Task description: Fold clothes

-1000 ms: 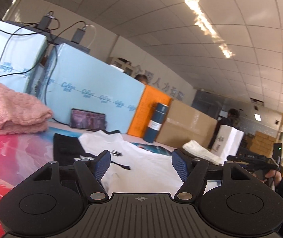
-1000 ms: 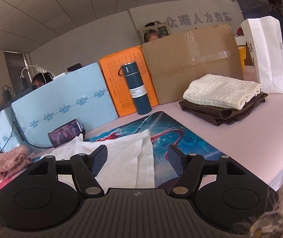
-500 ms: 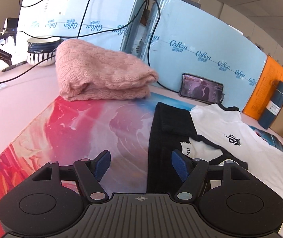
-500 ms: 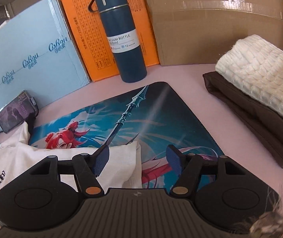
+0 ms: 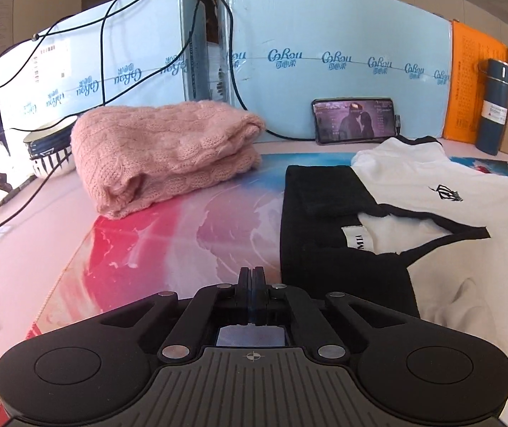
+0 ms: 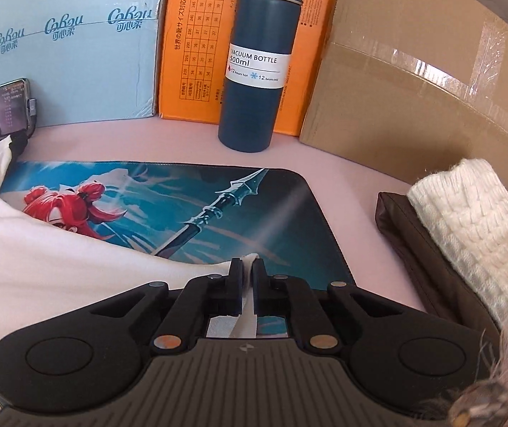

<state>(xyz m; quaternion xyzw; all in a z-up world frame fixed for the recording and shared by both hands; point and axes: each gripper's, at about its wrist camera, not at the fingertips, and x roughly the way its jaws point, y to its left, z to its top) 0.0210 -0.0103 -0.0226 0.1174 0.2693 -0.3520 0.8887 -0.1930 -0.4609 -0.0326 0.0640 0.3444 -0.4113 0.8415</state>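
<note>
A white T-shirt with black collar and sleeves [image 5: 431,192] lies on a printed desk mat [image 5: 168,242]; its black sleeve [image 5: 325,249] lies just right of my left gripper [image 5: 252,274]. The left gripper is shut over the mat beside that sleeve, with nothing visible between its fingers. In the right wrist view the shirt's white cloth [image 6: 58,267] spreads at the left, and my right gripper [image 6: 247,267] is shut on its hem corner, white fabric showing between the fingers.
A folded pink sweater [image 5: 165,153] and a bowl [image 5: 45,142] sit at the left. A phone [image 5: 355,121] leans on blue boxes [image 5: 325,53]. A blue vacuum bottle [image 6: 257,64], orange box and cardboard box stand behind. Folded cream and brown clothes [image 6: 467,238] lie at the right.
Both grippers have dropped toward the mat and closed. The right one has taken hold of the shirt's white hem; the left one closed beside the black sleeve.
</note>
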